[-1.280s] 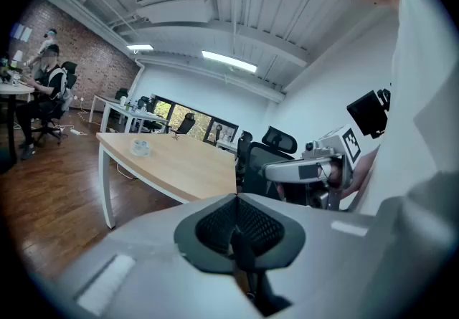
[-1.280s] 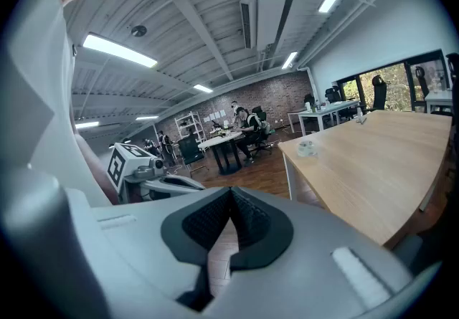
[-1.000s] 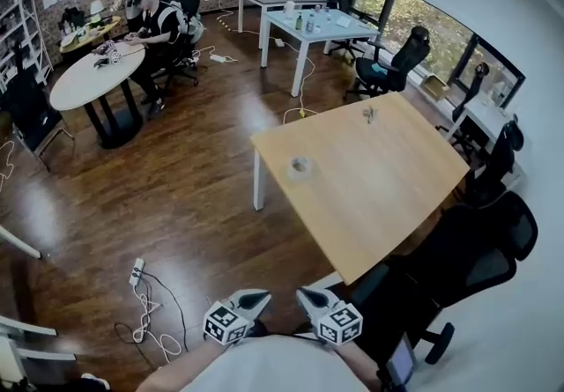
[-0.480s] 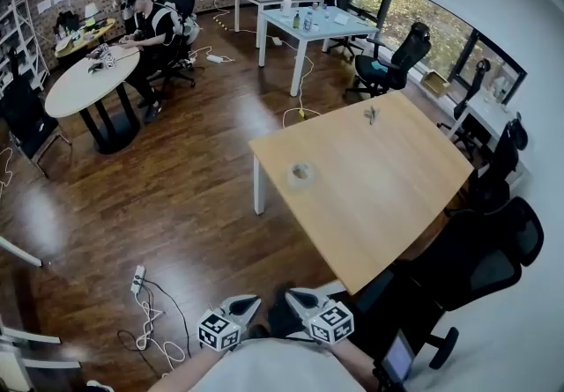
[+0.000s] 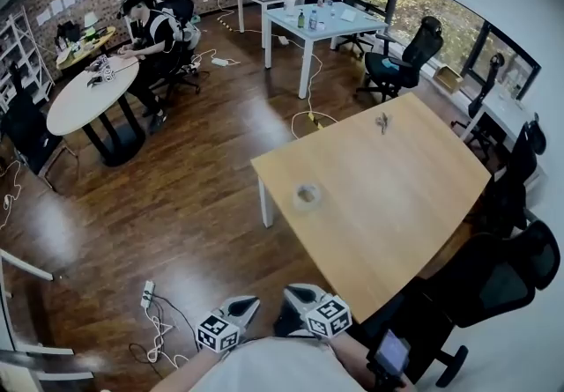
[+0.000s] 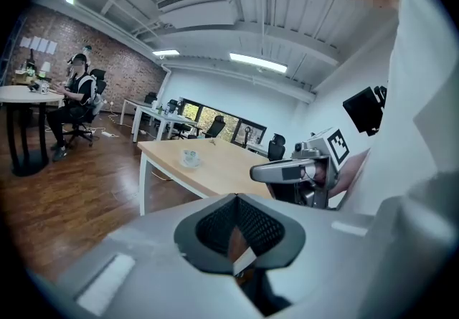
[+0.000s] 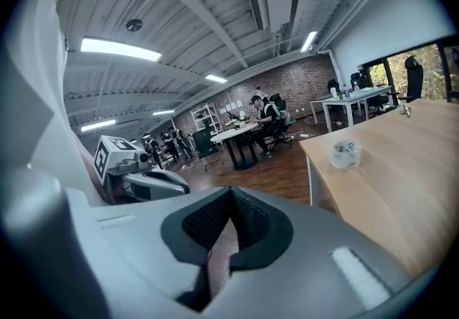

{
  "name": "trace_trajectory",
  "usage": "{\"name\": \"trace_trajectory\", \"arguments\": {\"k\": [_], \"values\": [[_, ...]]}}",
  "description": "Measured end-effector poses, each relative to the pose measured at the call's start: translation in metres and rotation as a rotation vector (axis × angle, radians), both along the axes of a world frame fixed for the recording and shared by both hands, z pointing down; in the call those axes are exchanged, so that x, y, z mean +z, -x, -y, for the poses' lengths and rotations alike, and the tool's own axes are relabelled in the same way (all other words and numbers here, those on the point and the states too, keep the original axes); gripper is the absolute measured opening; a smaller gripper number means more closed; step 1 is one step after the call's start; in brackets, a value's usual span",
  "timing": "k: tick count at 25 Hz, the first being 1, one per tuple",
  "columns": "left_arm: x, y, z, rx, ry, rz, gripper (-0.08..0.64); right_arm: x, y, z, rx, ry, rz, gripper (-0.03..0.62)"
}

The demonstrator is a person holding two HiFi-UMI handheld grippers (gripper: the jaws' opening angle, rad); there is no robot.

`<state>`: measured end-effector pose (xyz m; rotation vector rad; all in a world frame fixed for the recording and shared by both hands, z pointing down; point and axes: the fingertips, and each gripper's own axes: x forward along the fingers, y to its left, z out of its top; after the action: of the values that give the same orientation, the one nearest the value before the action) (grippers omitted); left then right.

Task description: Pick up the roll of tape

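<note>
The roll of tape [image 5: 307,196] lies flat on the wooden surface [image 5: 405,205] near its left corner, well apart from the left gripper [image 5: 250,301] and right gripper [image 5: 294,295], whose jaws are pressed together, holding nothing.

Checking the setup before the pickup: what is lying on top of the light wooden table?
The roll of tape lies near the table's left edge, and a small metallic item lies near the far side. A black chair covers part of its right edge.
</note>
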<state>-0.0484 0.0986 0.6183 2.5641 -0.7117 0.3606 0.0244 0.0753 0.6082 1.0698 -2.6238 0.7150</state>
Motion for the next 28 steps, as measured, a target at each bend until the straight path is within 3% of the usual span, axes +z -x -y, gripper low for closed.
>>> {"name": "trace_trajectory", "arguments": {"k": [14, 18, 28], "values": [[-0.008, -0.068, 0.111, 0.024, -0.002, 0.051, 0.006, 0.002, -0.062, 0.105, -0.005, 0.015, 0.017, 0.008], [-0.009, -0.101, 0.125, 0.079, 0.018, 0.053, 0.005, 0.002, -0.09, 0.117, 0.031, 0.018, 0.018, 0.008], [-0.001, -0.117, 0.156, 0.127, 0.015, 0.064, 0.006, 0.016, -0.118, 0.15, 0.107, 0.02, 0.012, 0.008]]}}
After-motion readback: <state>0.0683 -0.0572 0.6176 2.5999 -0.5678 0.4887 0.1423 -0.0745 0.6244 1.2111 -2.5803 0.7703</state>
